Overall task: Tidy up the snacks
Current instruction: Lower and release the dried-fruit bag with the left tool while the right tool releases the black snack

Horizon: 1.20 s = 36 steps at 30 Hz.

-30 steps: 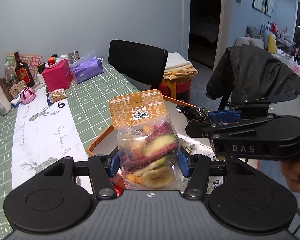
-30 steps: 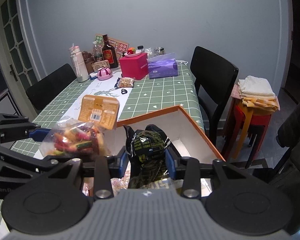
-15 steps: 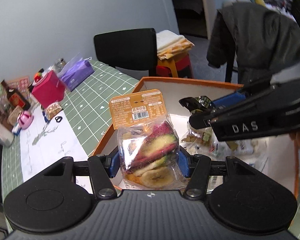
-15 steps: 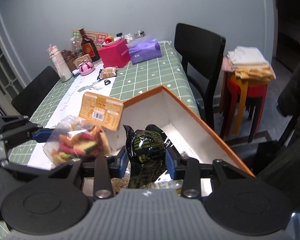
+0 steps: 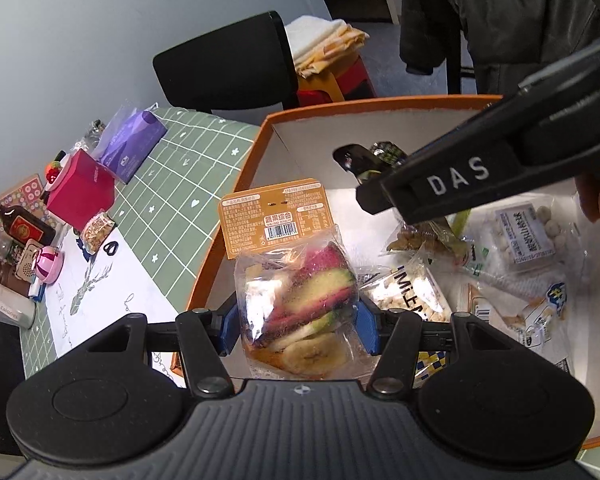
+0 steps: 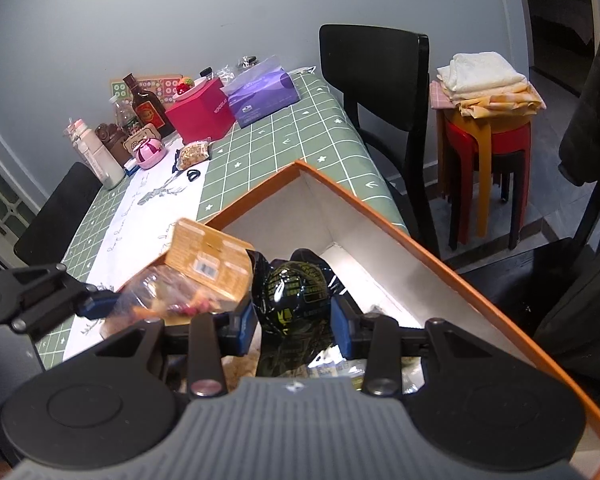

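Note:
My left gripper [image 5: 296, 324] is shut on a clear bag of dried fruit chips [image 5: 300, 304] with an orange header card, held over the near left corner of the orange-rimmed white box [image 5: 260, 136]. The bag also shows in the right wrist view [image 6: 188, 276]. My right gripper [image 6: 292, 320] is shut on a black snack packet with yellow print [image 6: 296, 292], above the box [image 6: 400, 232]. That gripper crosses the left wrist view at upper right [image 5: 500, 160]. Several snack packets [image 5: 520, 240] lie on the box floor.
The green checked tablecloth [image 6: 300, 132] carries a red box [image 6: 200, 112], a purple tissue pack [image 6: 264, 92], bottles [image 6: 144, 104] and a small nut bag [image 6: 194, 152] at its far end. A black chair [image 6: 380, 80] and stacked stools with cloths [image 6: 488, 120] stand to the right.
Both grippers tilted downward and moved forward over the box with their packets still held. The box interior and its snacks have come into fuller view.

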Each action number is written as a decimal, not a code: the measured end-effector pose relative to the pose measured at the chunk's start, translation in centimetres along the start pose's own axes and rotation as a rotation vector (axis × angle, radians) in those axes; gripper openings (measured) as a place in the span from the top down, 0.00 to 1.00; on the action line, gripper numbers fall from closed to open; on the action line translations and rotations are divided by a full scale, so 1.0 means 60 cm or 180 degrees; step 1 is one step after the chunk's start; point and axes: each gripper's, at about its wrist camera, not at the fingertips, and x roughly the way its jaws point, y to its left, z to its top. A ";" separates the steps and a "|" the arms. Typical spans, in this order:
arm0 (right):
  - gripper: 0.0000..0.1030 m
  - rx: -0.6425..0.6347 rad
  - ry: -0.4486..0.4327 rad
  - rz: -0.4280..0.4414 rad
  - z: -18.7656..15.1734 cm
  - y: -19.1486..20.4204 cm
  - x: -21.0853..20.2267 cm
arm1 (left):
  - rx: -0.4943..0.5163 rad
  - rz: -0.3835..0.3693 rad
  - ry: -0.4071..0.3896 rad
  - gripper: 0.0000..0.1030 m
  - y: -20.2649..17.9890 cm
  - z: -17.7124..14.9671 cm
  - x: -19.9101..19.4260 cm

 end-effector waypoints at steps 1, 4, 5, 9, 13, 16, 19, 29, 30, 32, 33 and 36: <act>0.63 0.0029 -0.0002 0.0002 0.002 -0.001 0.004 | 0.0024 -0.0001 0.0037 0.37 -0.001 0.001 0.005; 0.63 0.0169 0.0001 0.0023 0.005 -0.010 0.016 | 0.0074 -0.0010 0.0109 0.37 -0.001 0.002 0.017; 0.63 0.0209 0.0016 0.0040 0.005 -0.013 0.021 | 0.0075 -0.0015 0.0110 0.37 0.000 0.003 0.019; 0.63 0.0277 0.0087 0.0013 0.005 -0.019 0.045 | 0.0058 -0.0086 0.0151 0.37 0.010 0.008 0.027; 0.63 0.0418 0.0117 0.0004 0.002 -0.028 0.063 | 0.0141 -0.0096 0.0183 0.37 0.014 0.010 0.036; 0.63 0.0439 0.0131 -0.0019 0.000 -0.026 0.073 | 0.0131 -0.0117 0.0200 0.36 0.013 0.011 0.040; 0.63 0.0484 0.0168 0.0037 -0.003 -0.025 0.081 | 0.0288 -0.0050 0.0286 0.25 0.004 0.010 0.050; 0.61 0.0513 0.0077 0.0086 -0.002 -0.023 0.075 | 0.0144 -0.0081 0.0236 0.19 0.015 0.000 0.049; 0.61 0.0515 0.0072 0.0090 -0.003 -0.023 0.073 | 0.0096 -0.0081 0.0204 0.19 0.019 0.001 0.045; 0.61 0.0523 0.0053 0.0096 -0.003 -0.023 0.070 | -0.0004 -0.0076 0.0120 0.19 0.027 0.004 0.035; 0.61 0.0528 0.0043 0.0100 -0.003 -0.023 0.068 | -0.0059 -0.0087 0.0078 0.18 0.031 0.005 0.030; 0.61 0.0538 0.0013 0.0123 -0.004 -0.024 0.062 | -0.0211 -0.0178 -0.0019 0.18 0.044 0.008 0.012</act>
